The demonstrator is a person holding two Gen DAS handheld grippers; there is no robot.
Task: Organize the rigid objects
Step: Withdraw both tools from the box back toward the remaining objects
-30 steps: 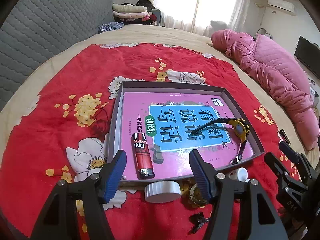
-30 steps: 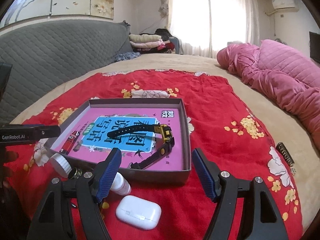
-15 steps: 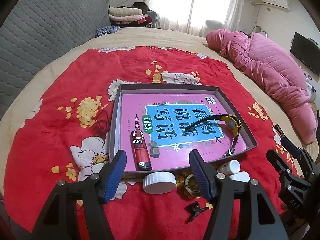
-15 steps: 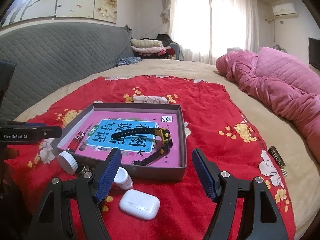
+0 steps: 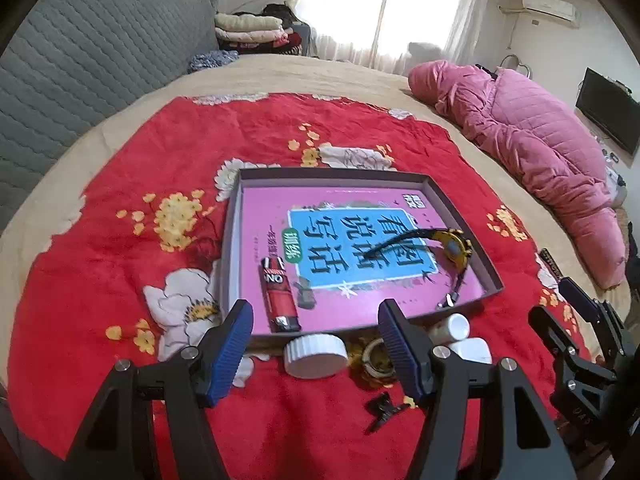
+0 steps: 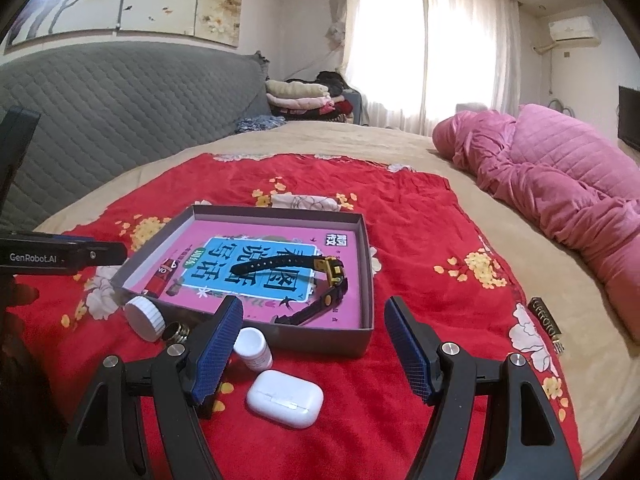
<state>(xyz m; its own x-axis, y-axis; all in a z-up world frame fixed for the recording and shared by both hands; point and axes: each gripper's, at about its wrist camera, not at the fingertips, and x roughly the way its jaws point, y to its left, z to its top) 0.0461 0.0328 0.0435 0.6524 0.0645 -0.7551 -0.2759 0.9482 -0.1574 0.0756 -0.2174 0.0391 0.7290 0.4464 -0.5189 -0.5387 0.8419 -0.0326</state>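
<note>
Grey cardboard tray (image 5: 456, 216) already holds the lighter (image 5: 279, 294) and watch (image 6: 320, 276), so it looks like the collecting spot. Both the left gripper (image 5: 316, 344) and right gripper (image 6: 314, 344) hover with jaws apart and empty, probably choosing among loose items like the earbud case (image 6: 285, 398).

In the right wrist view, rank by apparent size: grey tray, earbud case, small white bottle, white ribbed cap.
1. Grey tray, by far.
2. Earbud case, though it lies nearest the camera.
3. Small white bottle and white ribbed cap: too alike to rank.
</note>
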